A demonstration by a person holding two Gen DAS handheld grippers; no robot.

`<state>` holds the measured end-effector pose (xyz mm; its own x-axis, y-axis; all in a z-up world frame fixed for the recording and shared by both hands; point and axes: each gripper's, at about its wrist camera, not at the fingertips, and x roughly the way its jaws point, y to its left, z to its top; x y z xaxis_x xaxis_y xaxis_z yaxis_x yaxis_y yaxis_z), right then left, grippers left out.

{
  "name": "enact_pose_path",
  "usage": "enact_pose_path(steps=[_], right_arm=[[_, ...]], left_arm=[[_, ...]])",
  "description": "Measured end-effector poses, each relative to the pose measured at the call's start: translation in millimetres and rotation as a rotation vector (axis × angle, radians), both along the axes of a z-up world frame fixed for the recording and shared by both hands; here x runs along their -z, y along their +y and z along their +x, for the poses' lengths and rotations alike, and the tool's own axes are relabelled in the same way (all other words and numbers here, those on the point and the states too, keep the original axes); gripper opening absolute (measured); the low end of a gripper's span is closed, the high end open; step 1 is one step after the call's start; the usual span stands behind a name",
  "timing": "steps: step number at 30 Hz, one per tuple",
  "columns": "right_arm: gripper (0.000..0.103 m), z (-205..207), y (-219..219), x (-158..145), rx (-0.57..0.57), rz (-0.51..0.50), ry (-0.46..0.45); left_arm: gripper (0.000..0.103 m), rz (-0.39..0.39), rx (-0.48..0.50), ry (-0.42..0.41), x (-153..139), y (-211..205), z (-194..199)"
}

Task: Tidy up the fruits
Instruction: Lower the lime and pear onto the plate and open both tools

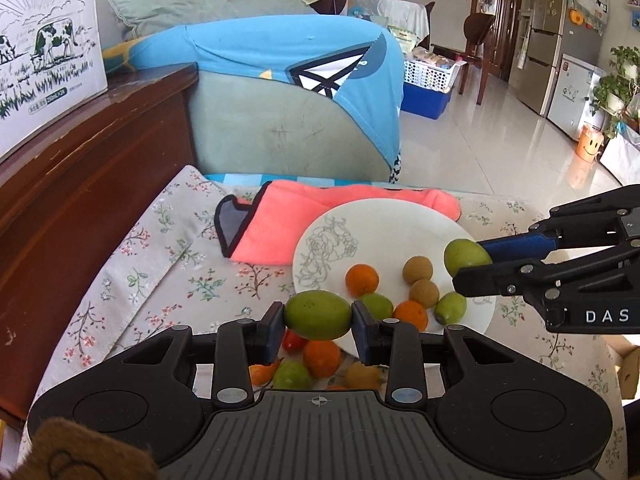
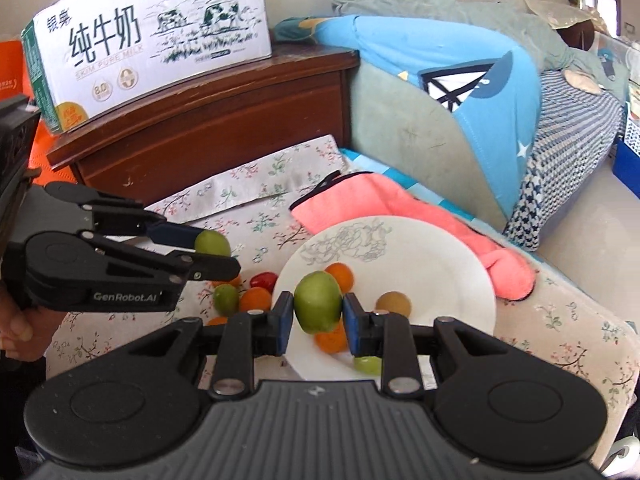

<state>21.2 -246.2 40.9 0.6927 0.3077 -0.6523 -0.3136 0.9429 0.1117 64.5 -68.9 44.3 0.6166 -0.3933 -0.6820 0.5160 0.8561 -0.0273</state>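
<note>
Far left, a milk carton box (image 2: pixel 148 36) sits on a dark wooden cabinet (image 2: pixel 224 120). Near it, a flowered cloth (image 1: pixel 132 264) covers the surface. Left gripper (image 1: pixel 318 316) is raised over the cloth's near left part, jaws clamped on a green fruit (image 1: pixel 318 315), pads pressing both its ends; a hand (image 2: pixel 16 332) shows at the gripper's back in the right wrist view. Loose fruit on the cloth under and beside it: a small red one (image 2: pixel 264 279), an orange one (image 2: pixel 255 299), a green one (image 2: pixel 225 298), more partly hidden by the gripper. Behind these lies a pink towel (image 1: pixel 304 224), partly under the far edge of a white plate (image 1: pixel 400 220) with a grey flower drawing. On the plate, near side: two orange fruits (image 1: pixel 362 279) (image 1: pixel 411 314), two brown ones (image 1: pixel 417 270) (image 1: pixel 426 293), and two green ones (image 1: pixel 376 306) (image 1: pixel 450 307). Right gripper (image 2: pixel 318 307) hangs above the plate's right part, jaws clamped on a second green fruit (image 2: pixel 318 307), held clear of the plate. Far behind, a blue cushion (image 1: pixel 280 52) rests on a green sofa (image 1: pixel 260 132). Far right: tiled floor (image 1: pixel 480 140), a fridge (image 1: pixel 560 32), potted plants (image 1: pixel 616 84).
</note>
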Motion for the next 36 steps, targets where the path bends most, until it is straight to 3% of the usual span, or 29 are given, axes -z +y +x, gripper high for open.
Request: enact_pose_path(steps=[7,19,28,30,32,36], right_arm=[[0.027,14,-33,2,0.117,-0.004,0.004],[0.027,28,-48,28,0.168,-0.011,0.082],[0.027,34,-47,41,0.194,0.005,0.126],[0.027,36,-46,43,0.198,0.006,0.133],[0.028,36,-47,42,0.203,0.013,0.129],[0.028,34,-49,37,0.205,0.034,0.11]], left_arm=[[0.033,-0.016,0.048,-0.007,3,-34,18],[0.033,-0.01,0.061,0.042,31,-69,46],[0.035,-0.048,0.061,0.05,33,-76,49],[0.04,-0.056,0.057,0.053,31,-77,49],[0.054,-0.056,0.032,0.049,27,-75,48],[0.062,-0.066,0.007,0.049,18,-68,48]])
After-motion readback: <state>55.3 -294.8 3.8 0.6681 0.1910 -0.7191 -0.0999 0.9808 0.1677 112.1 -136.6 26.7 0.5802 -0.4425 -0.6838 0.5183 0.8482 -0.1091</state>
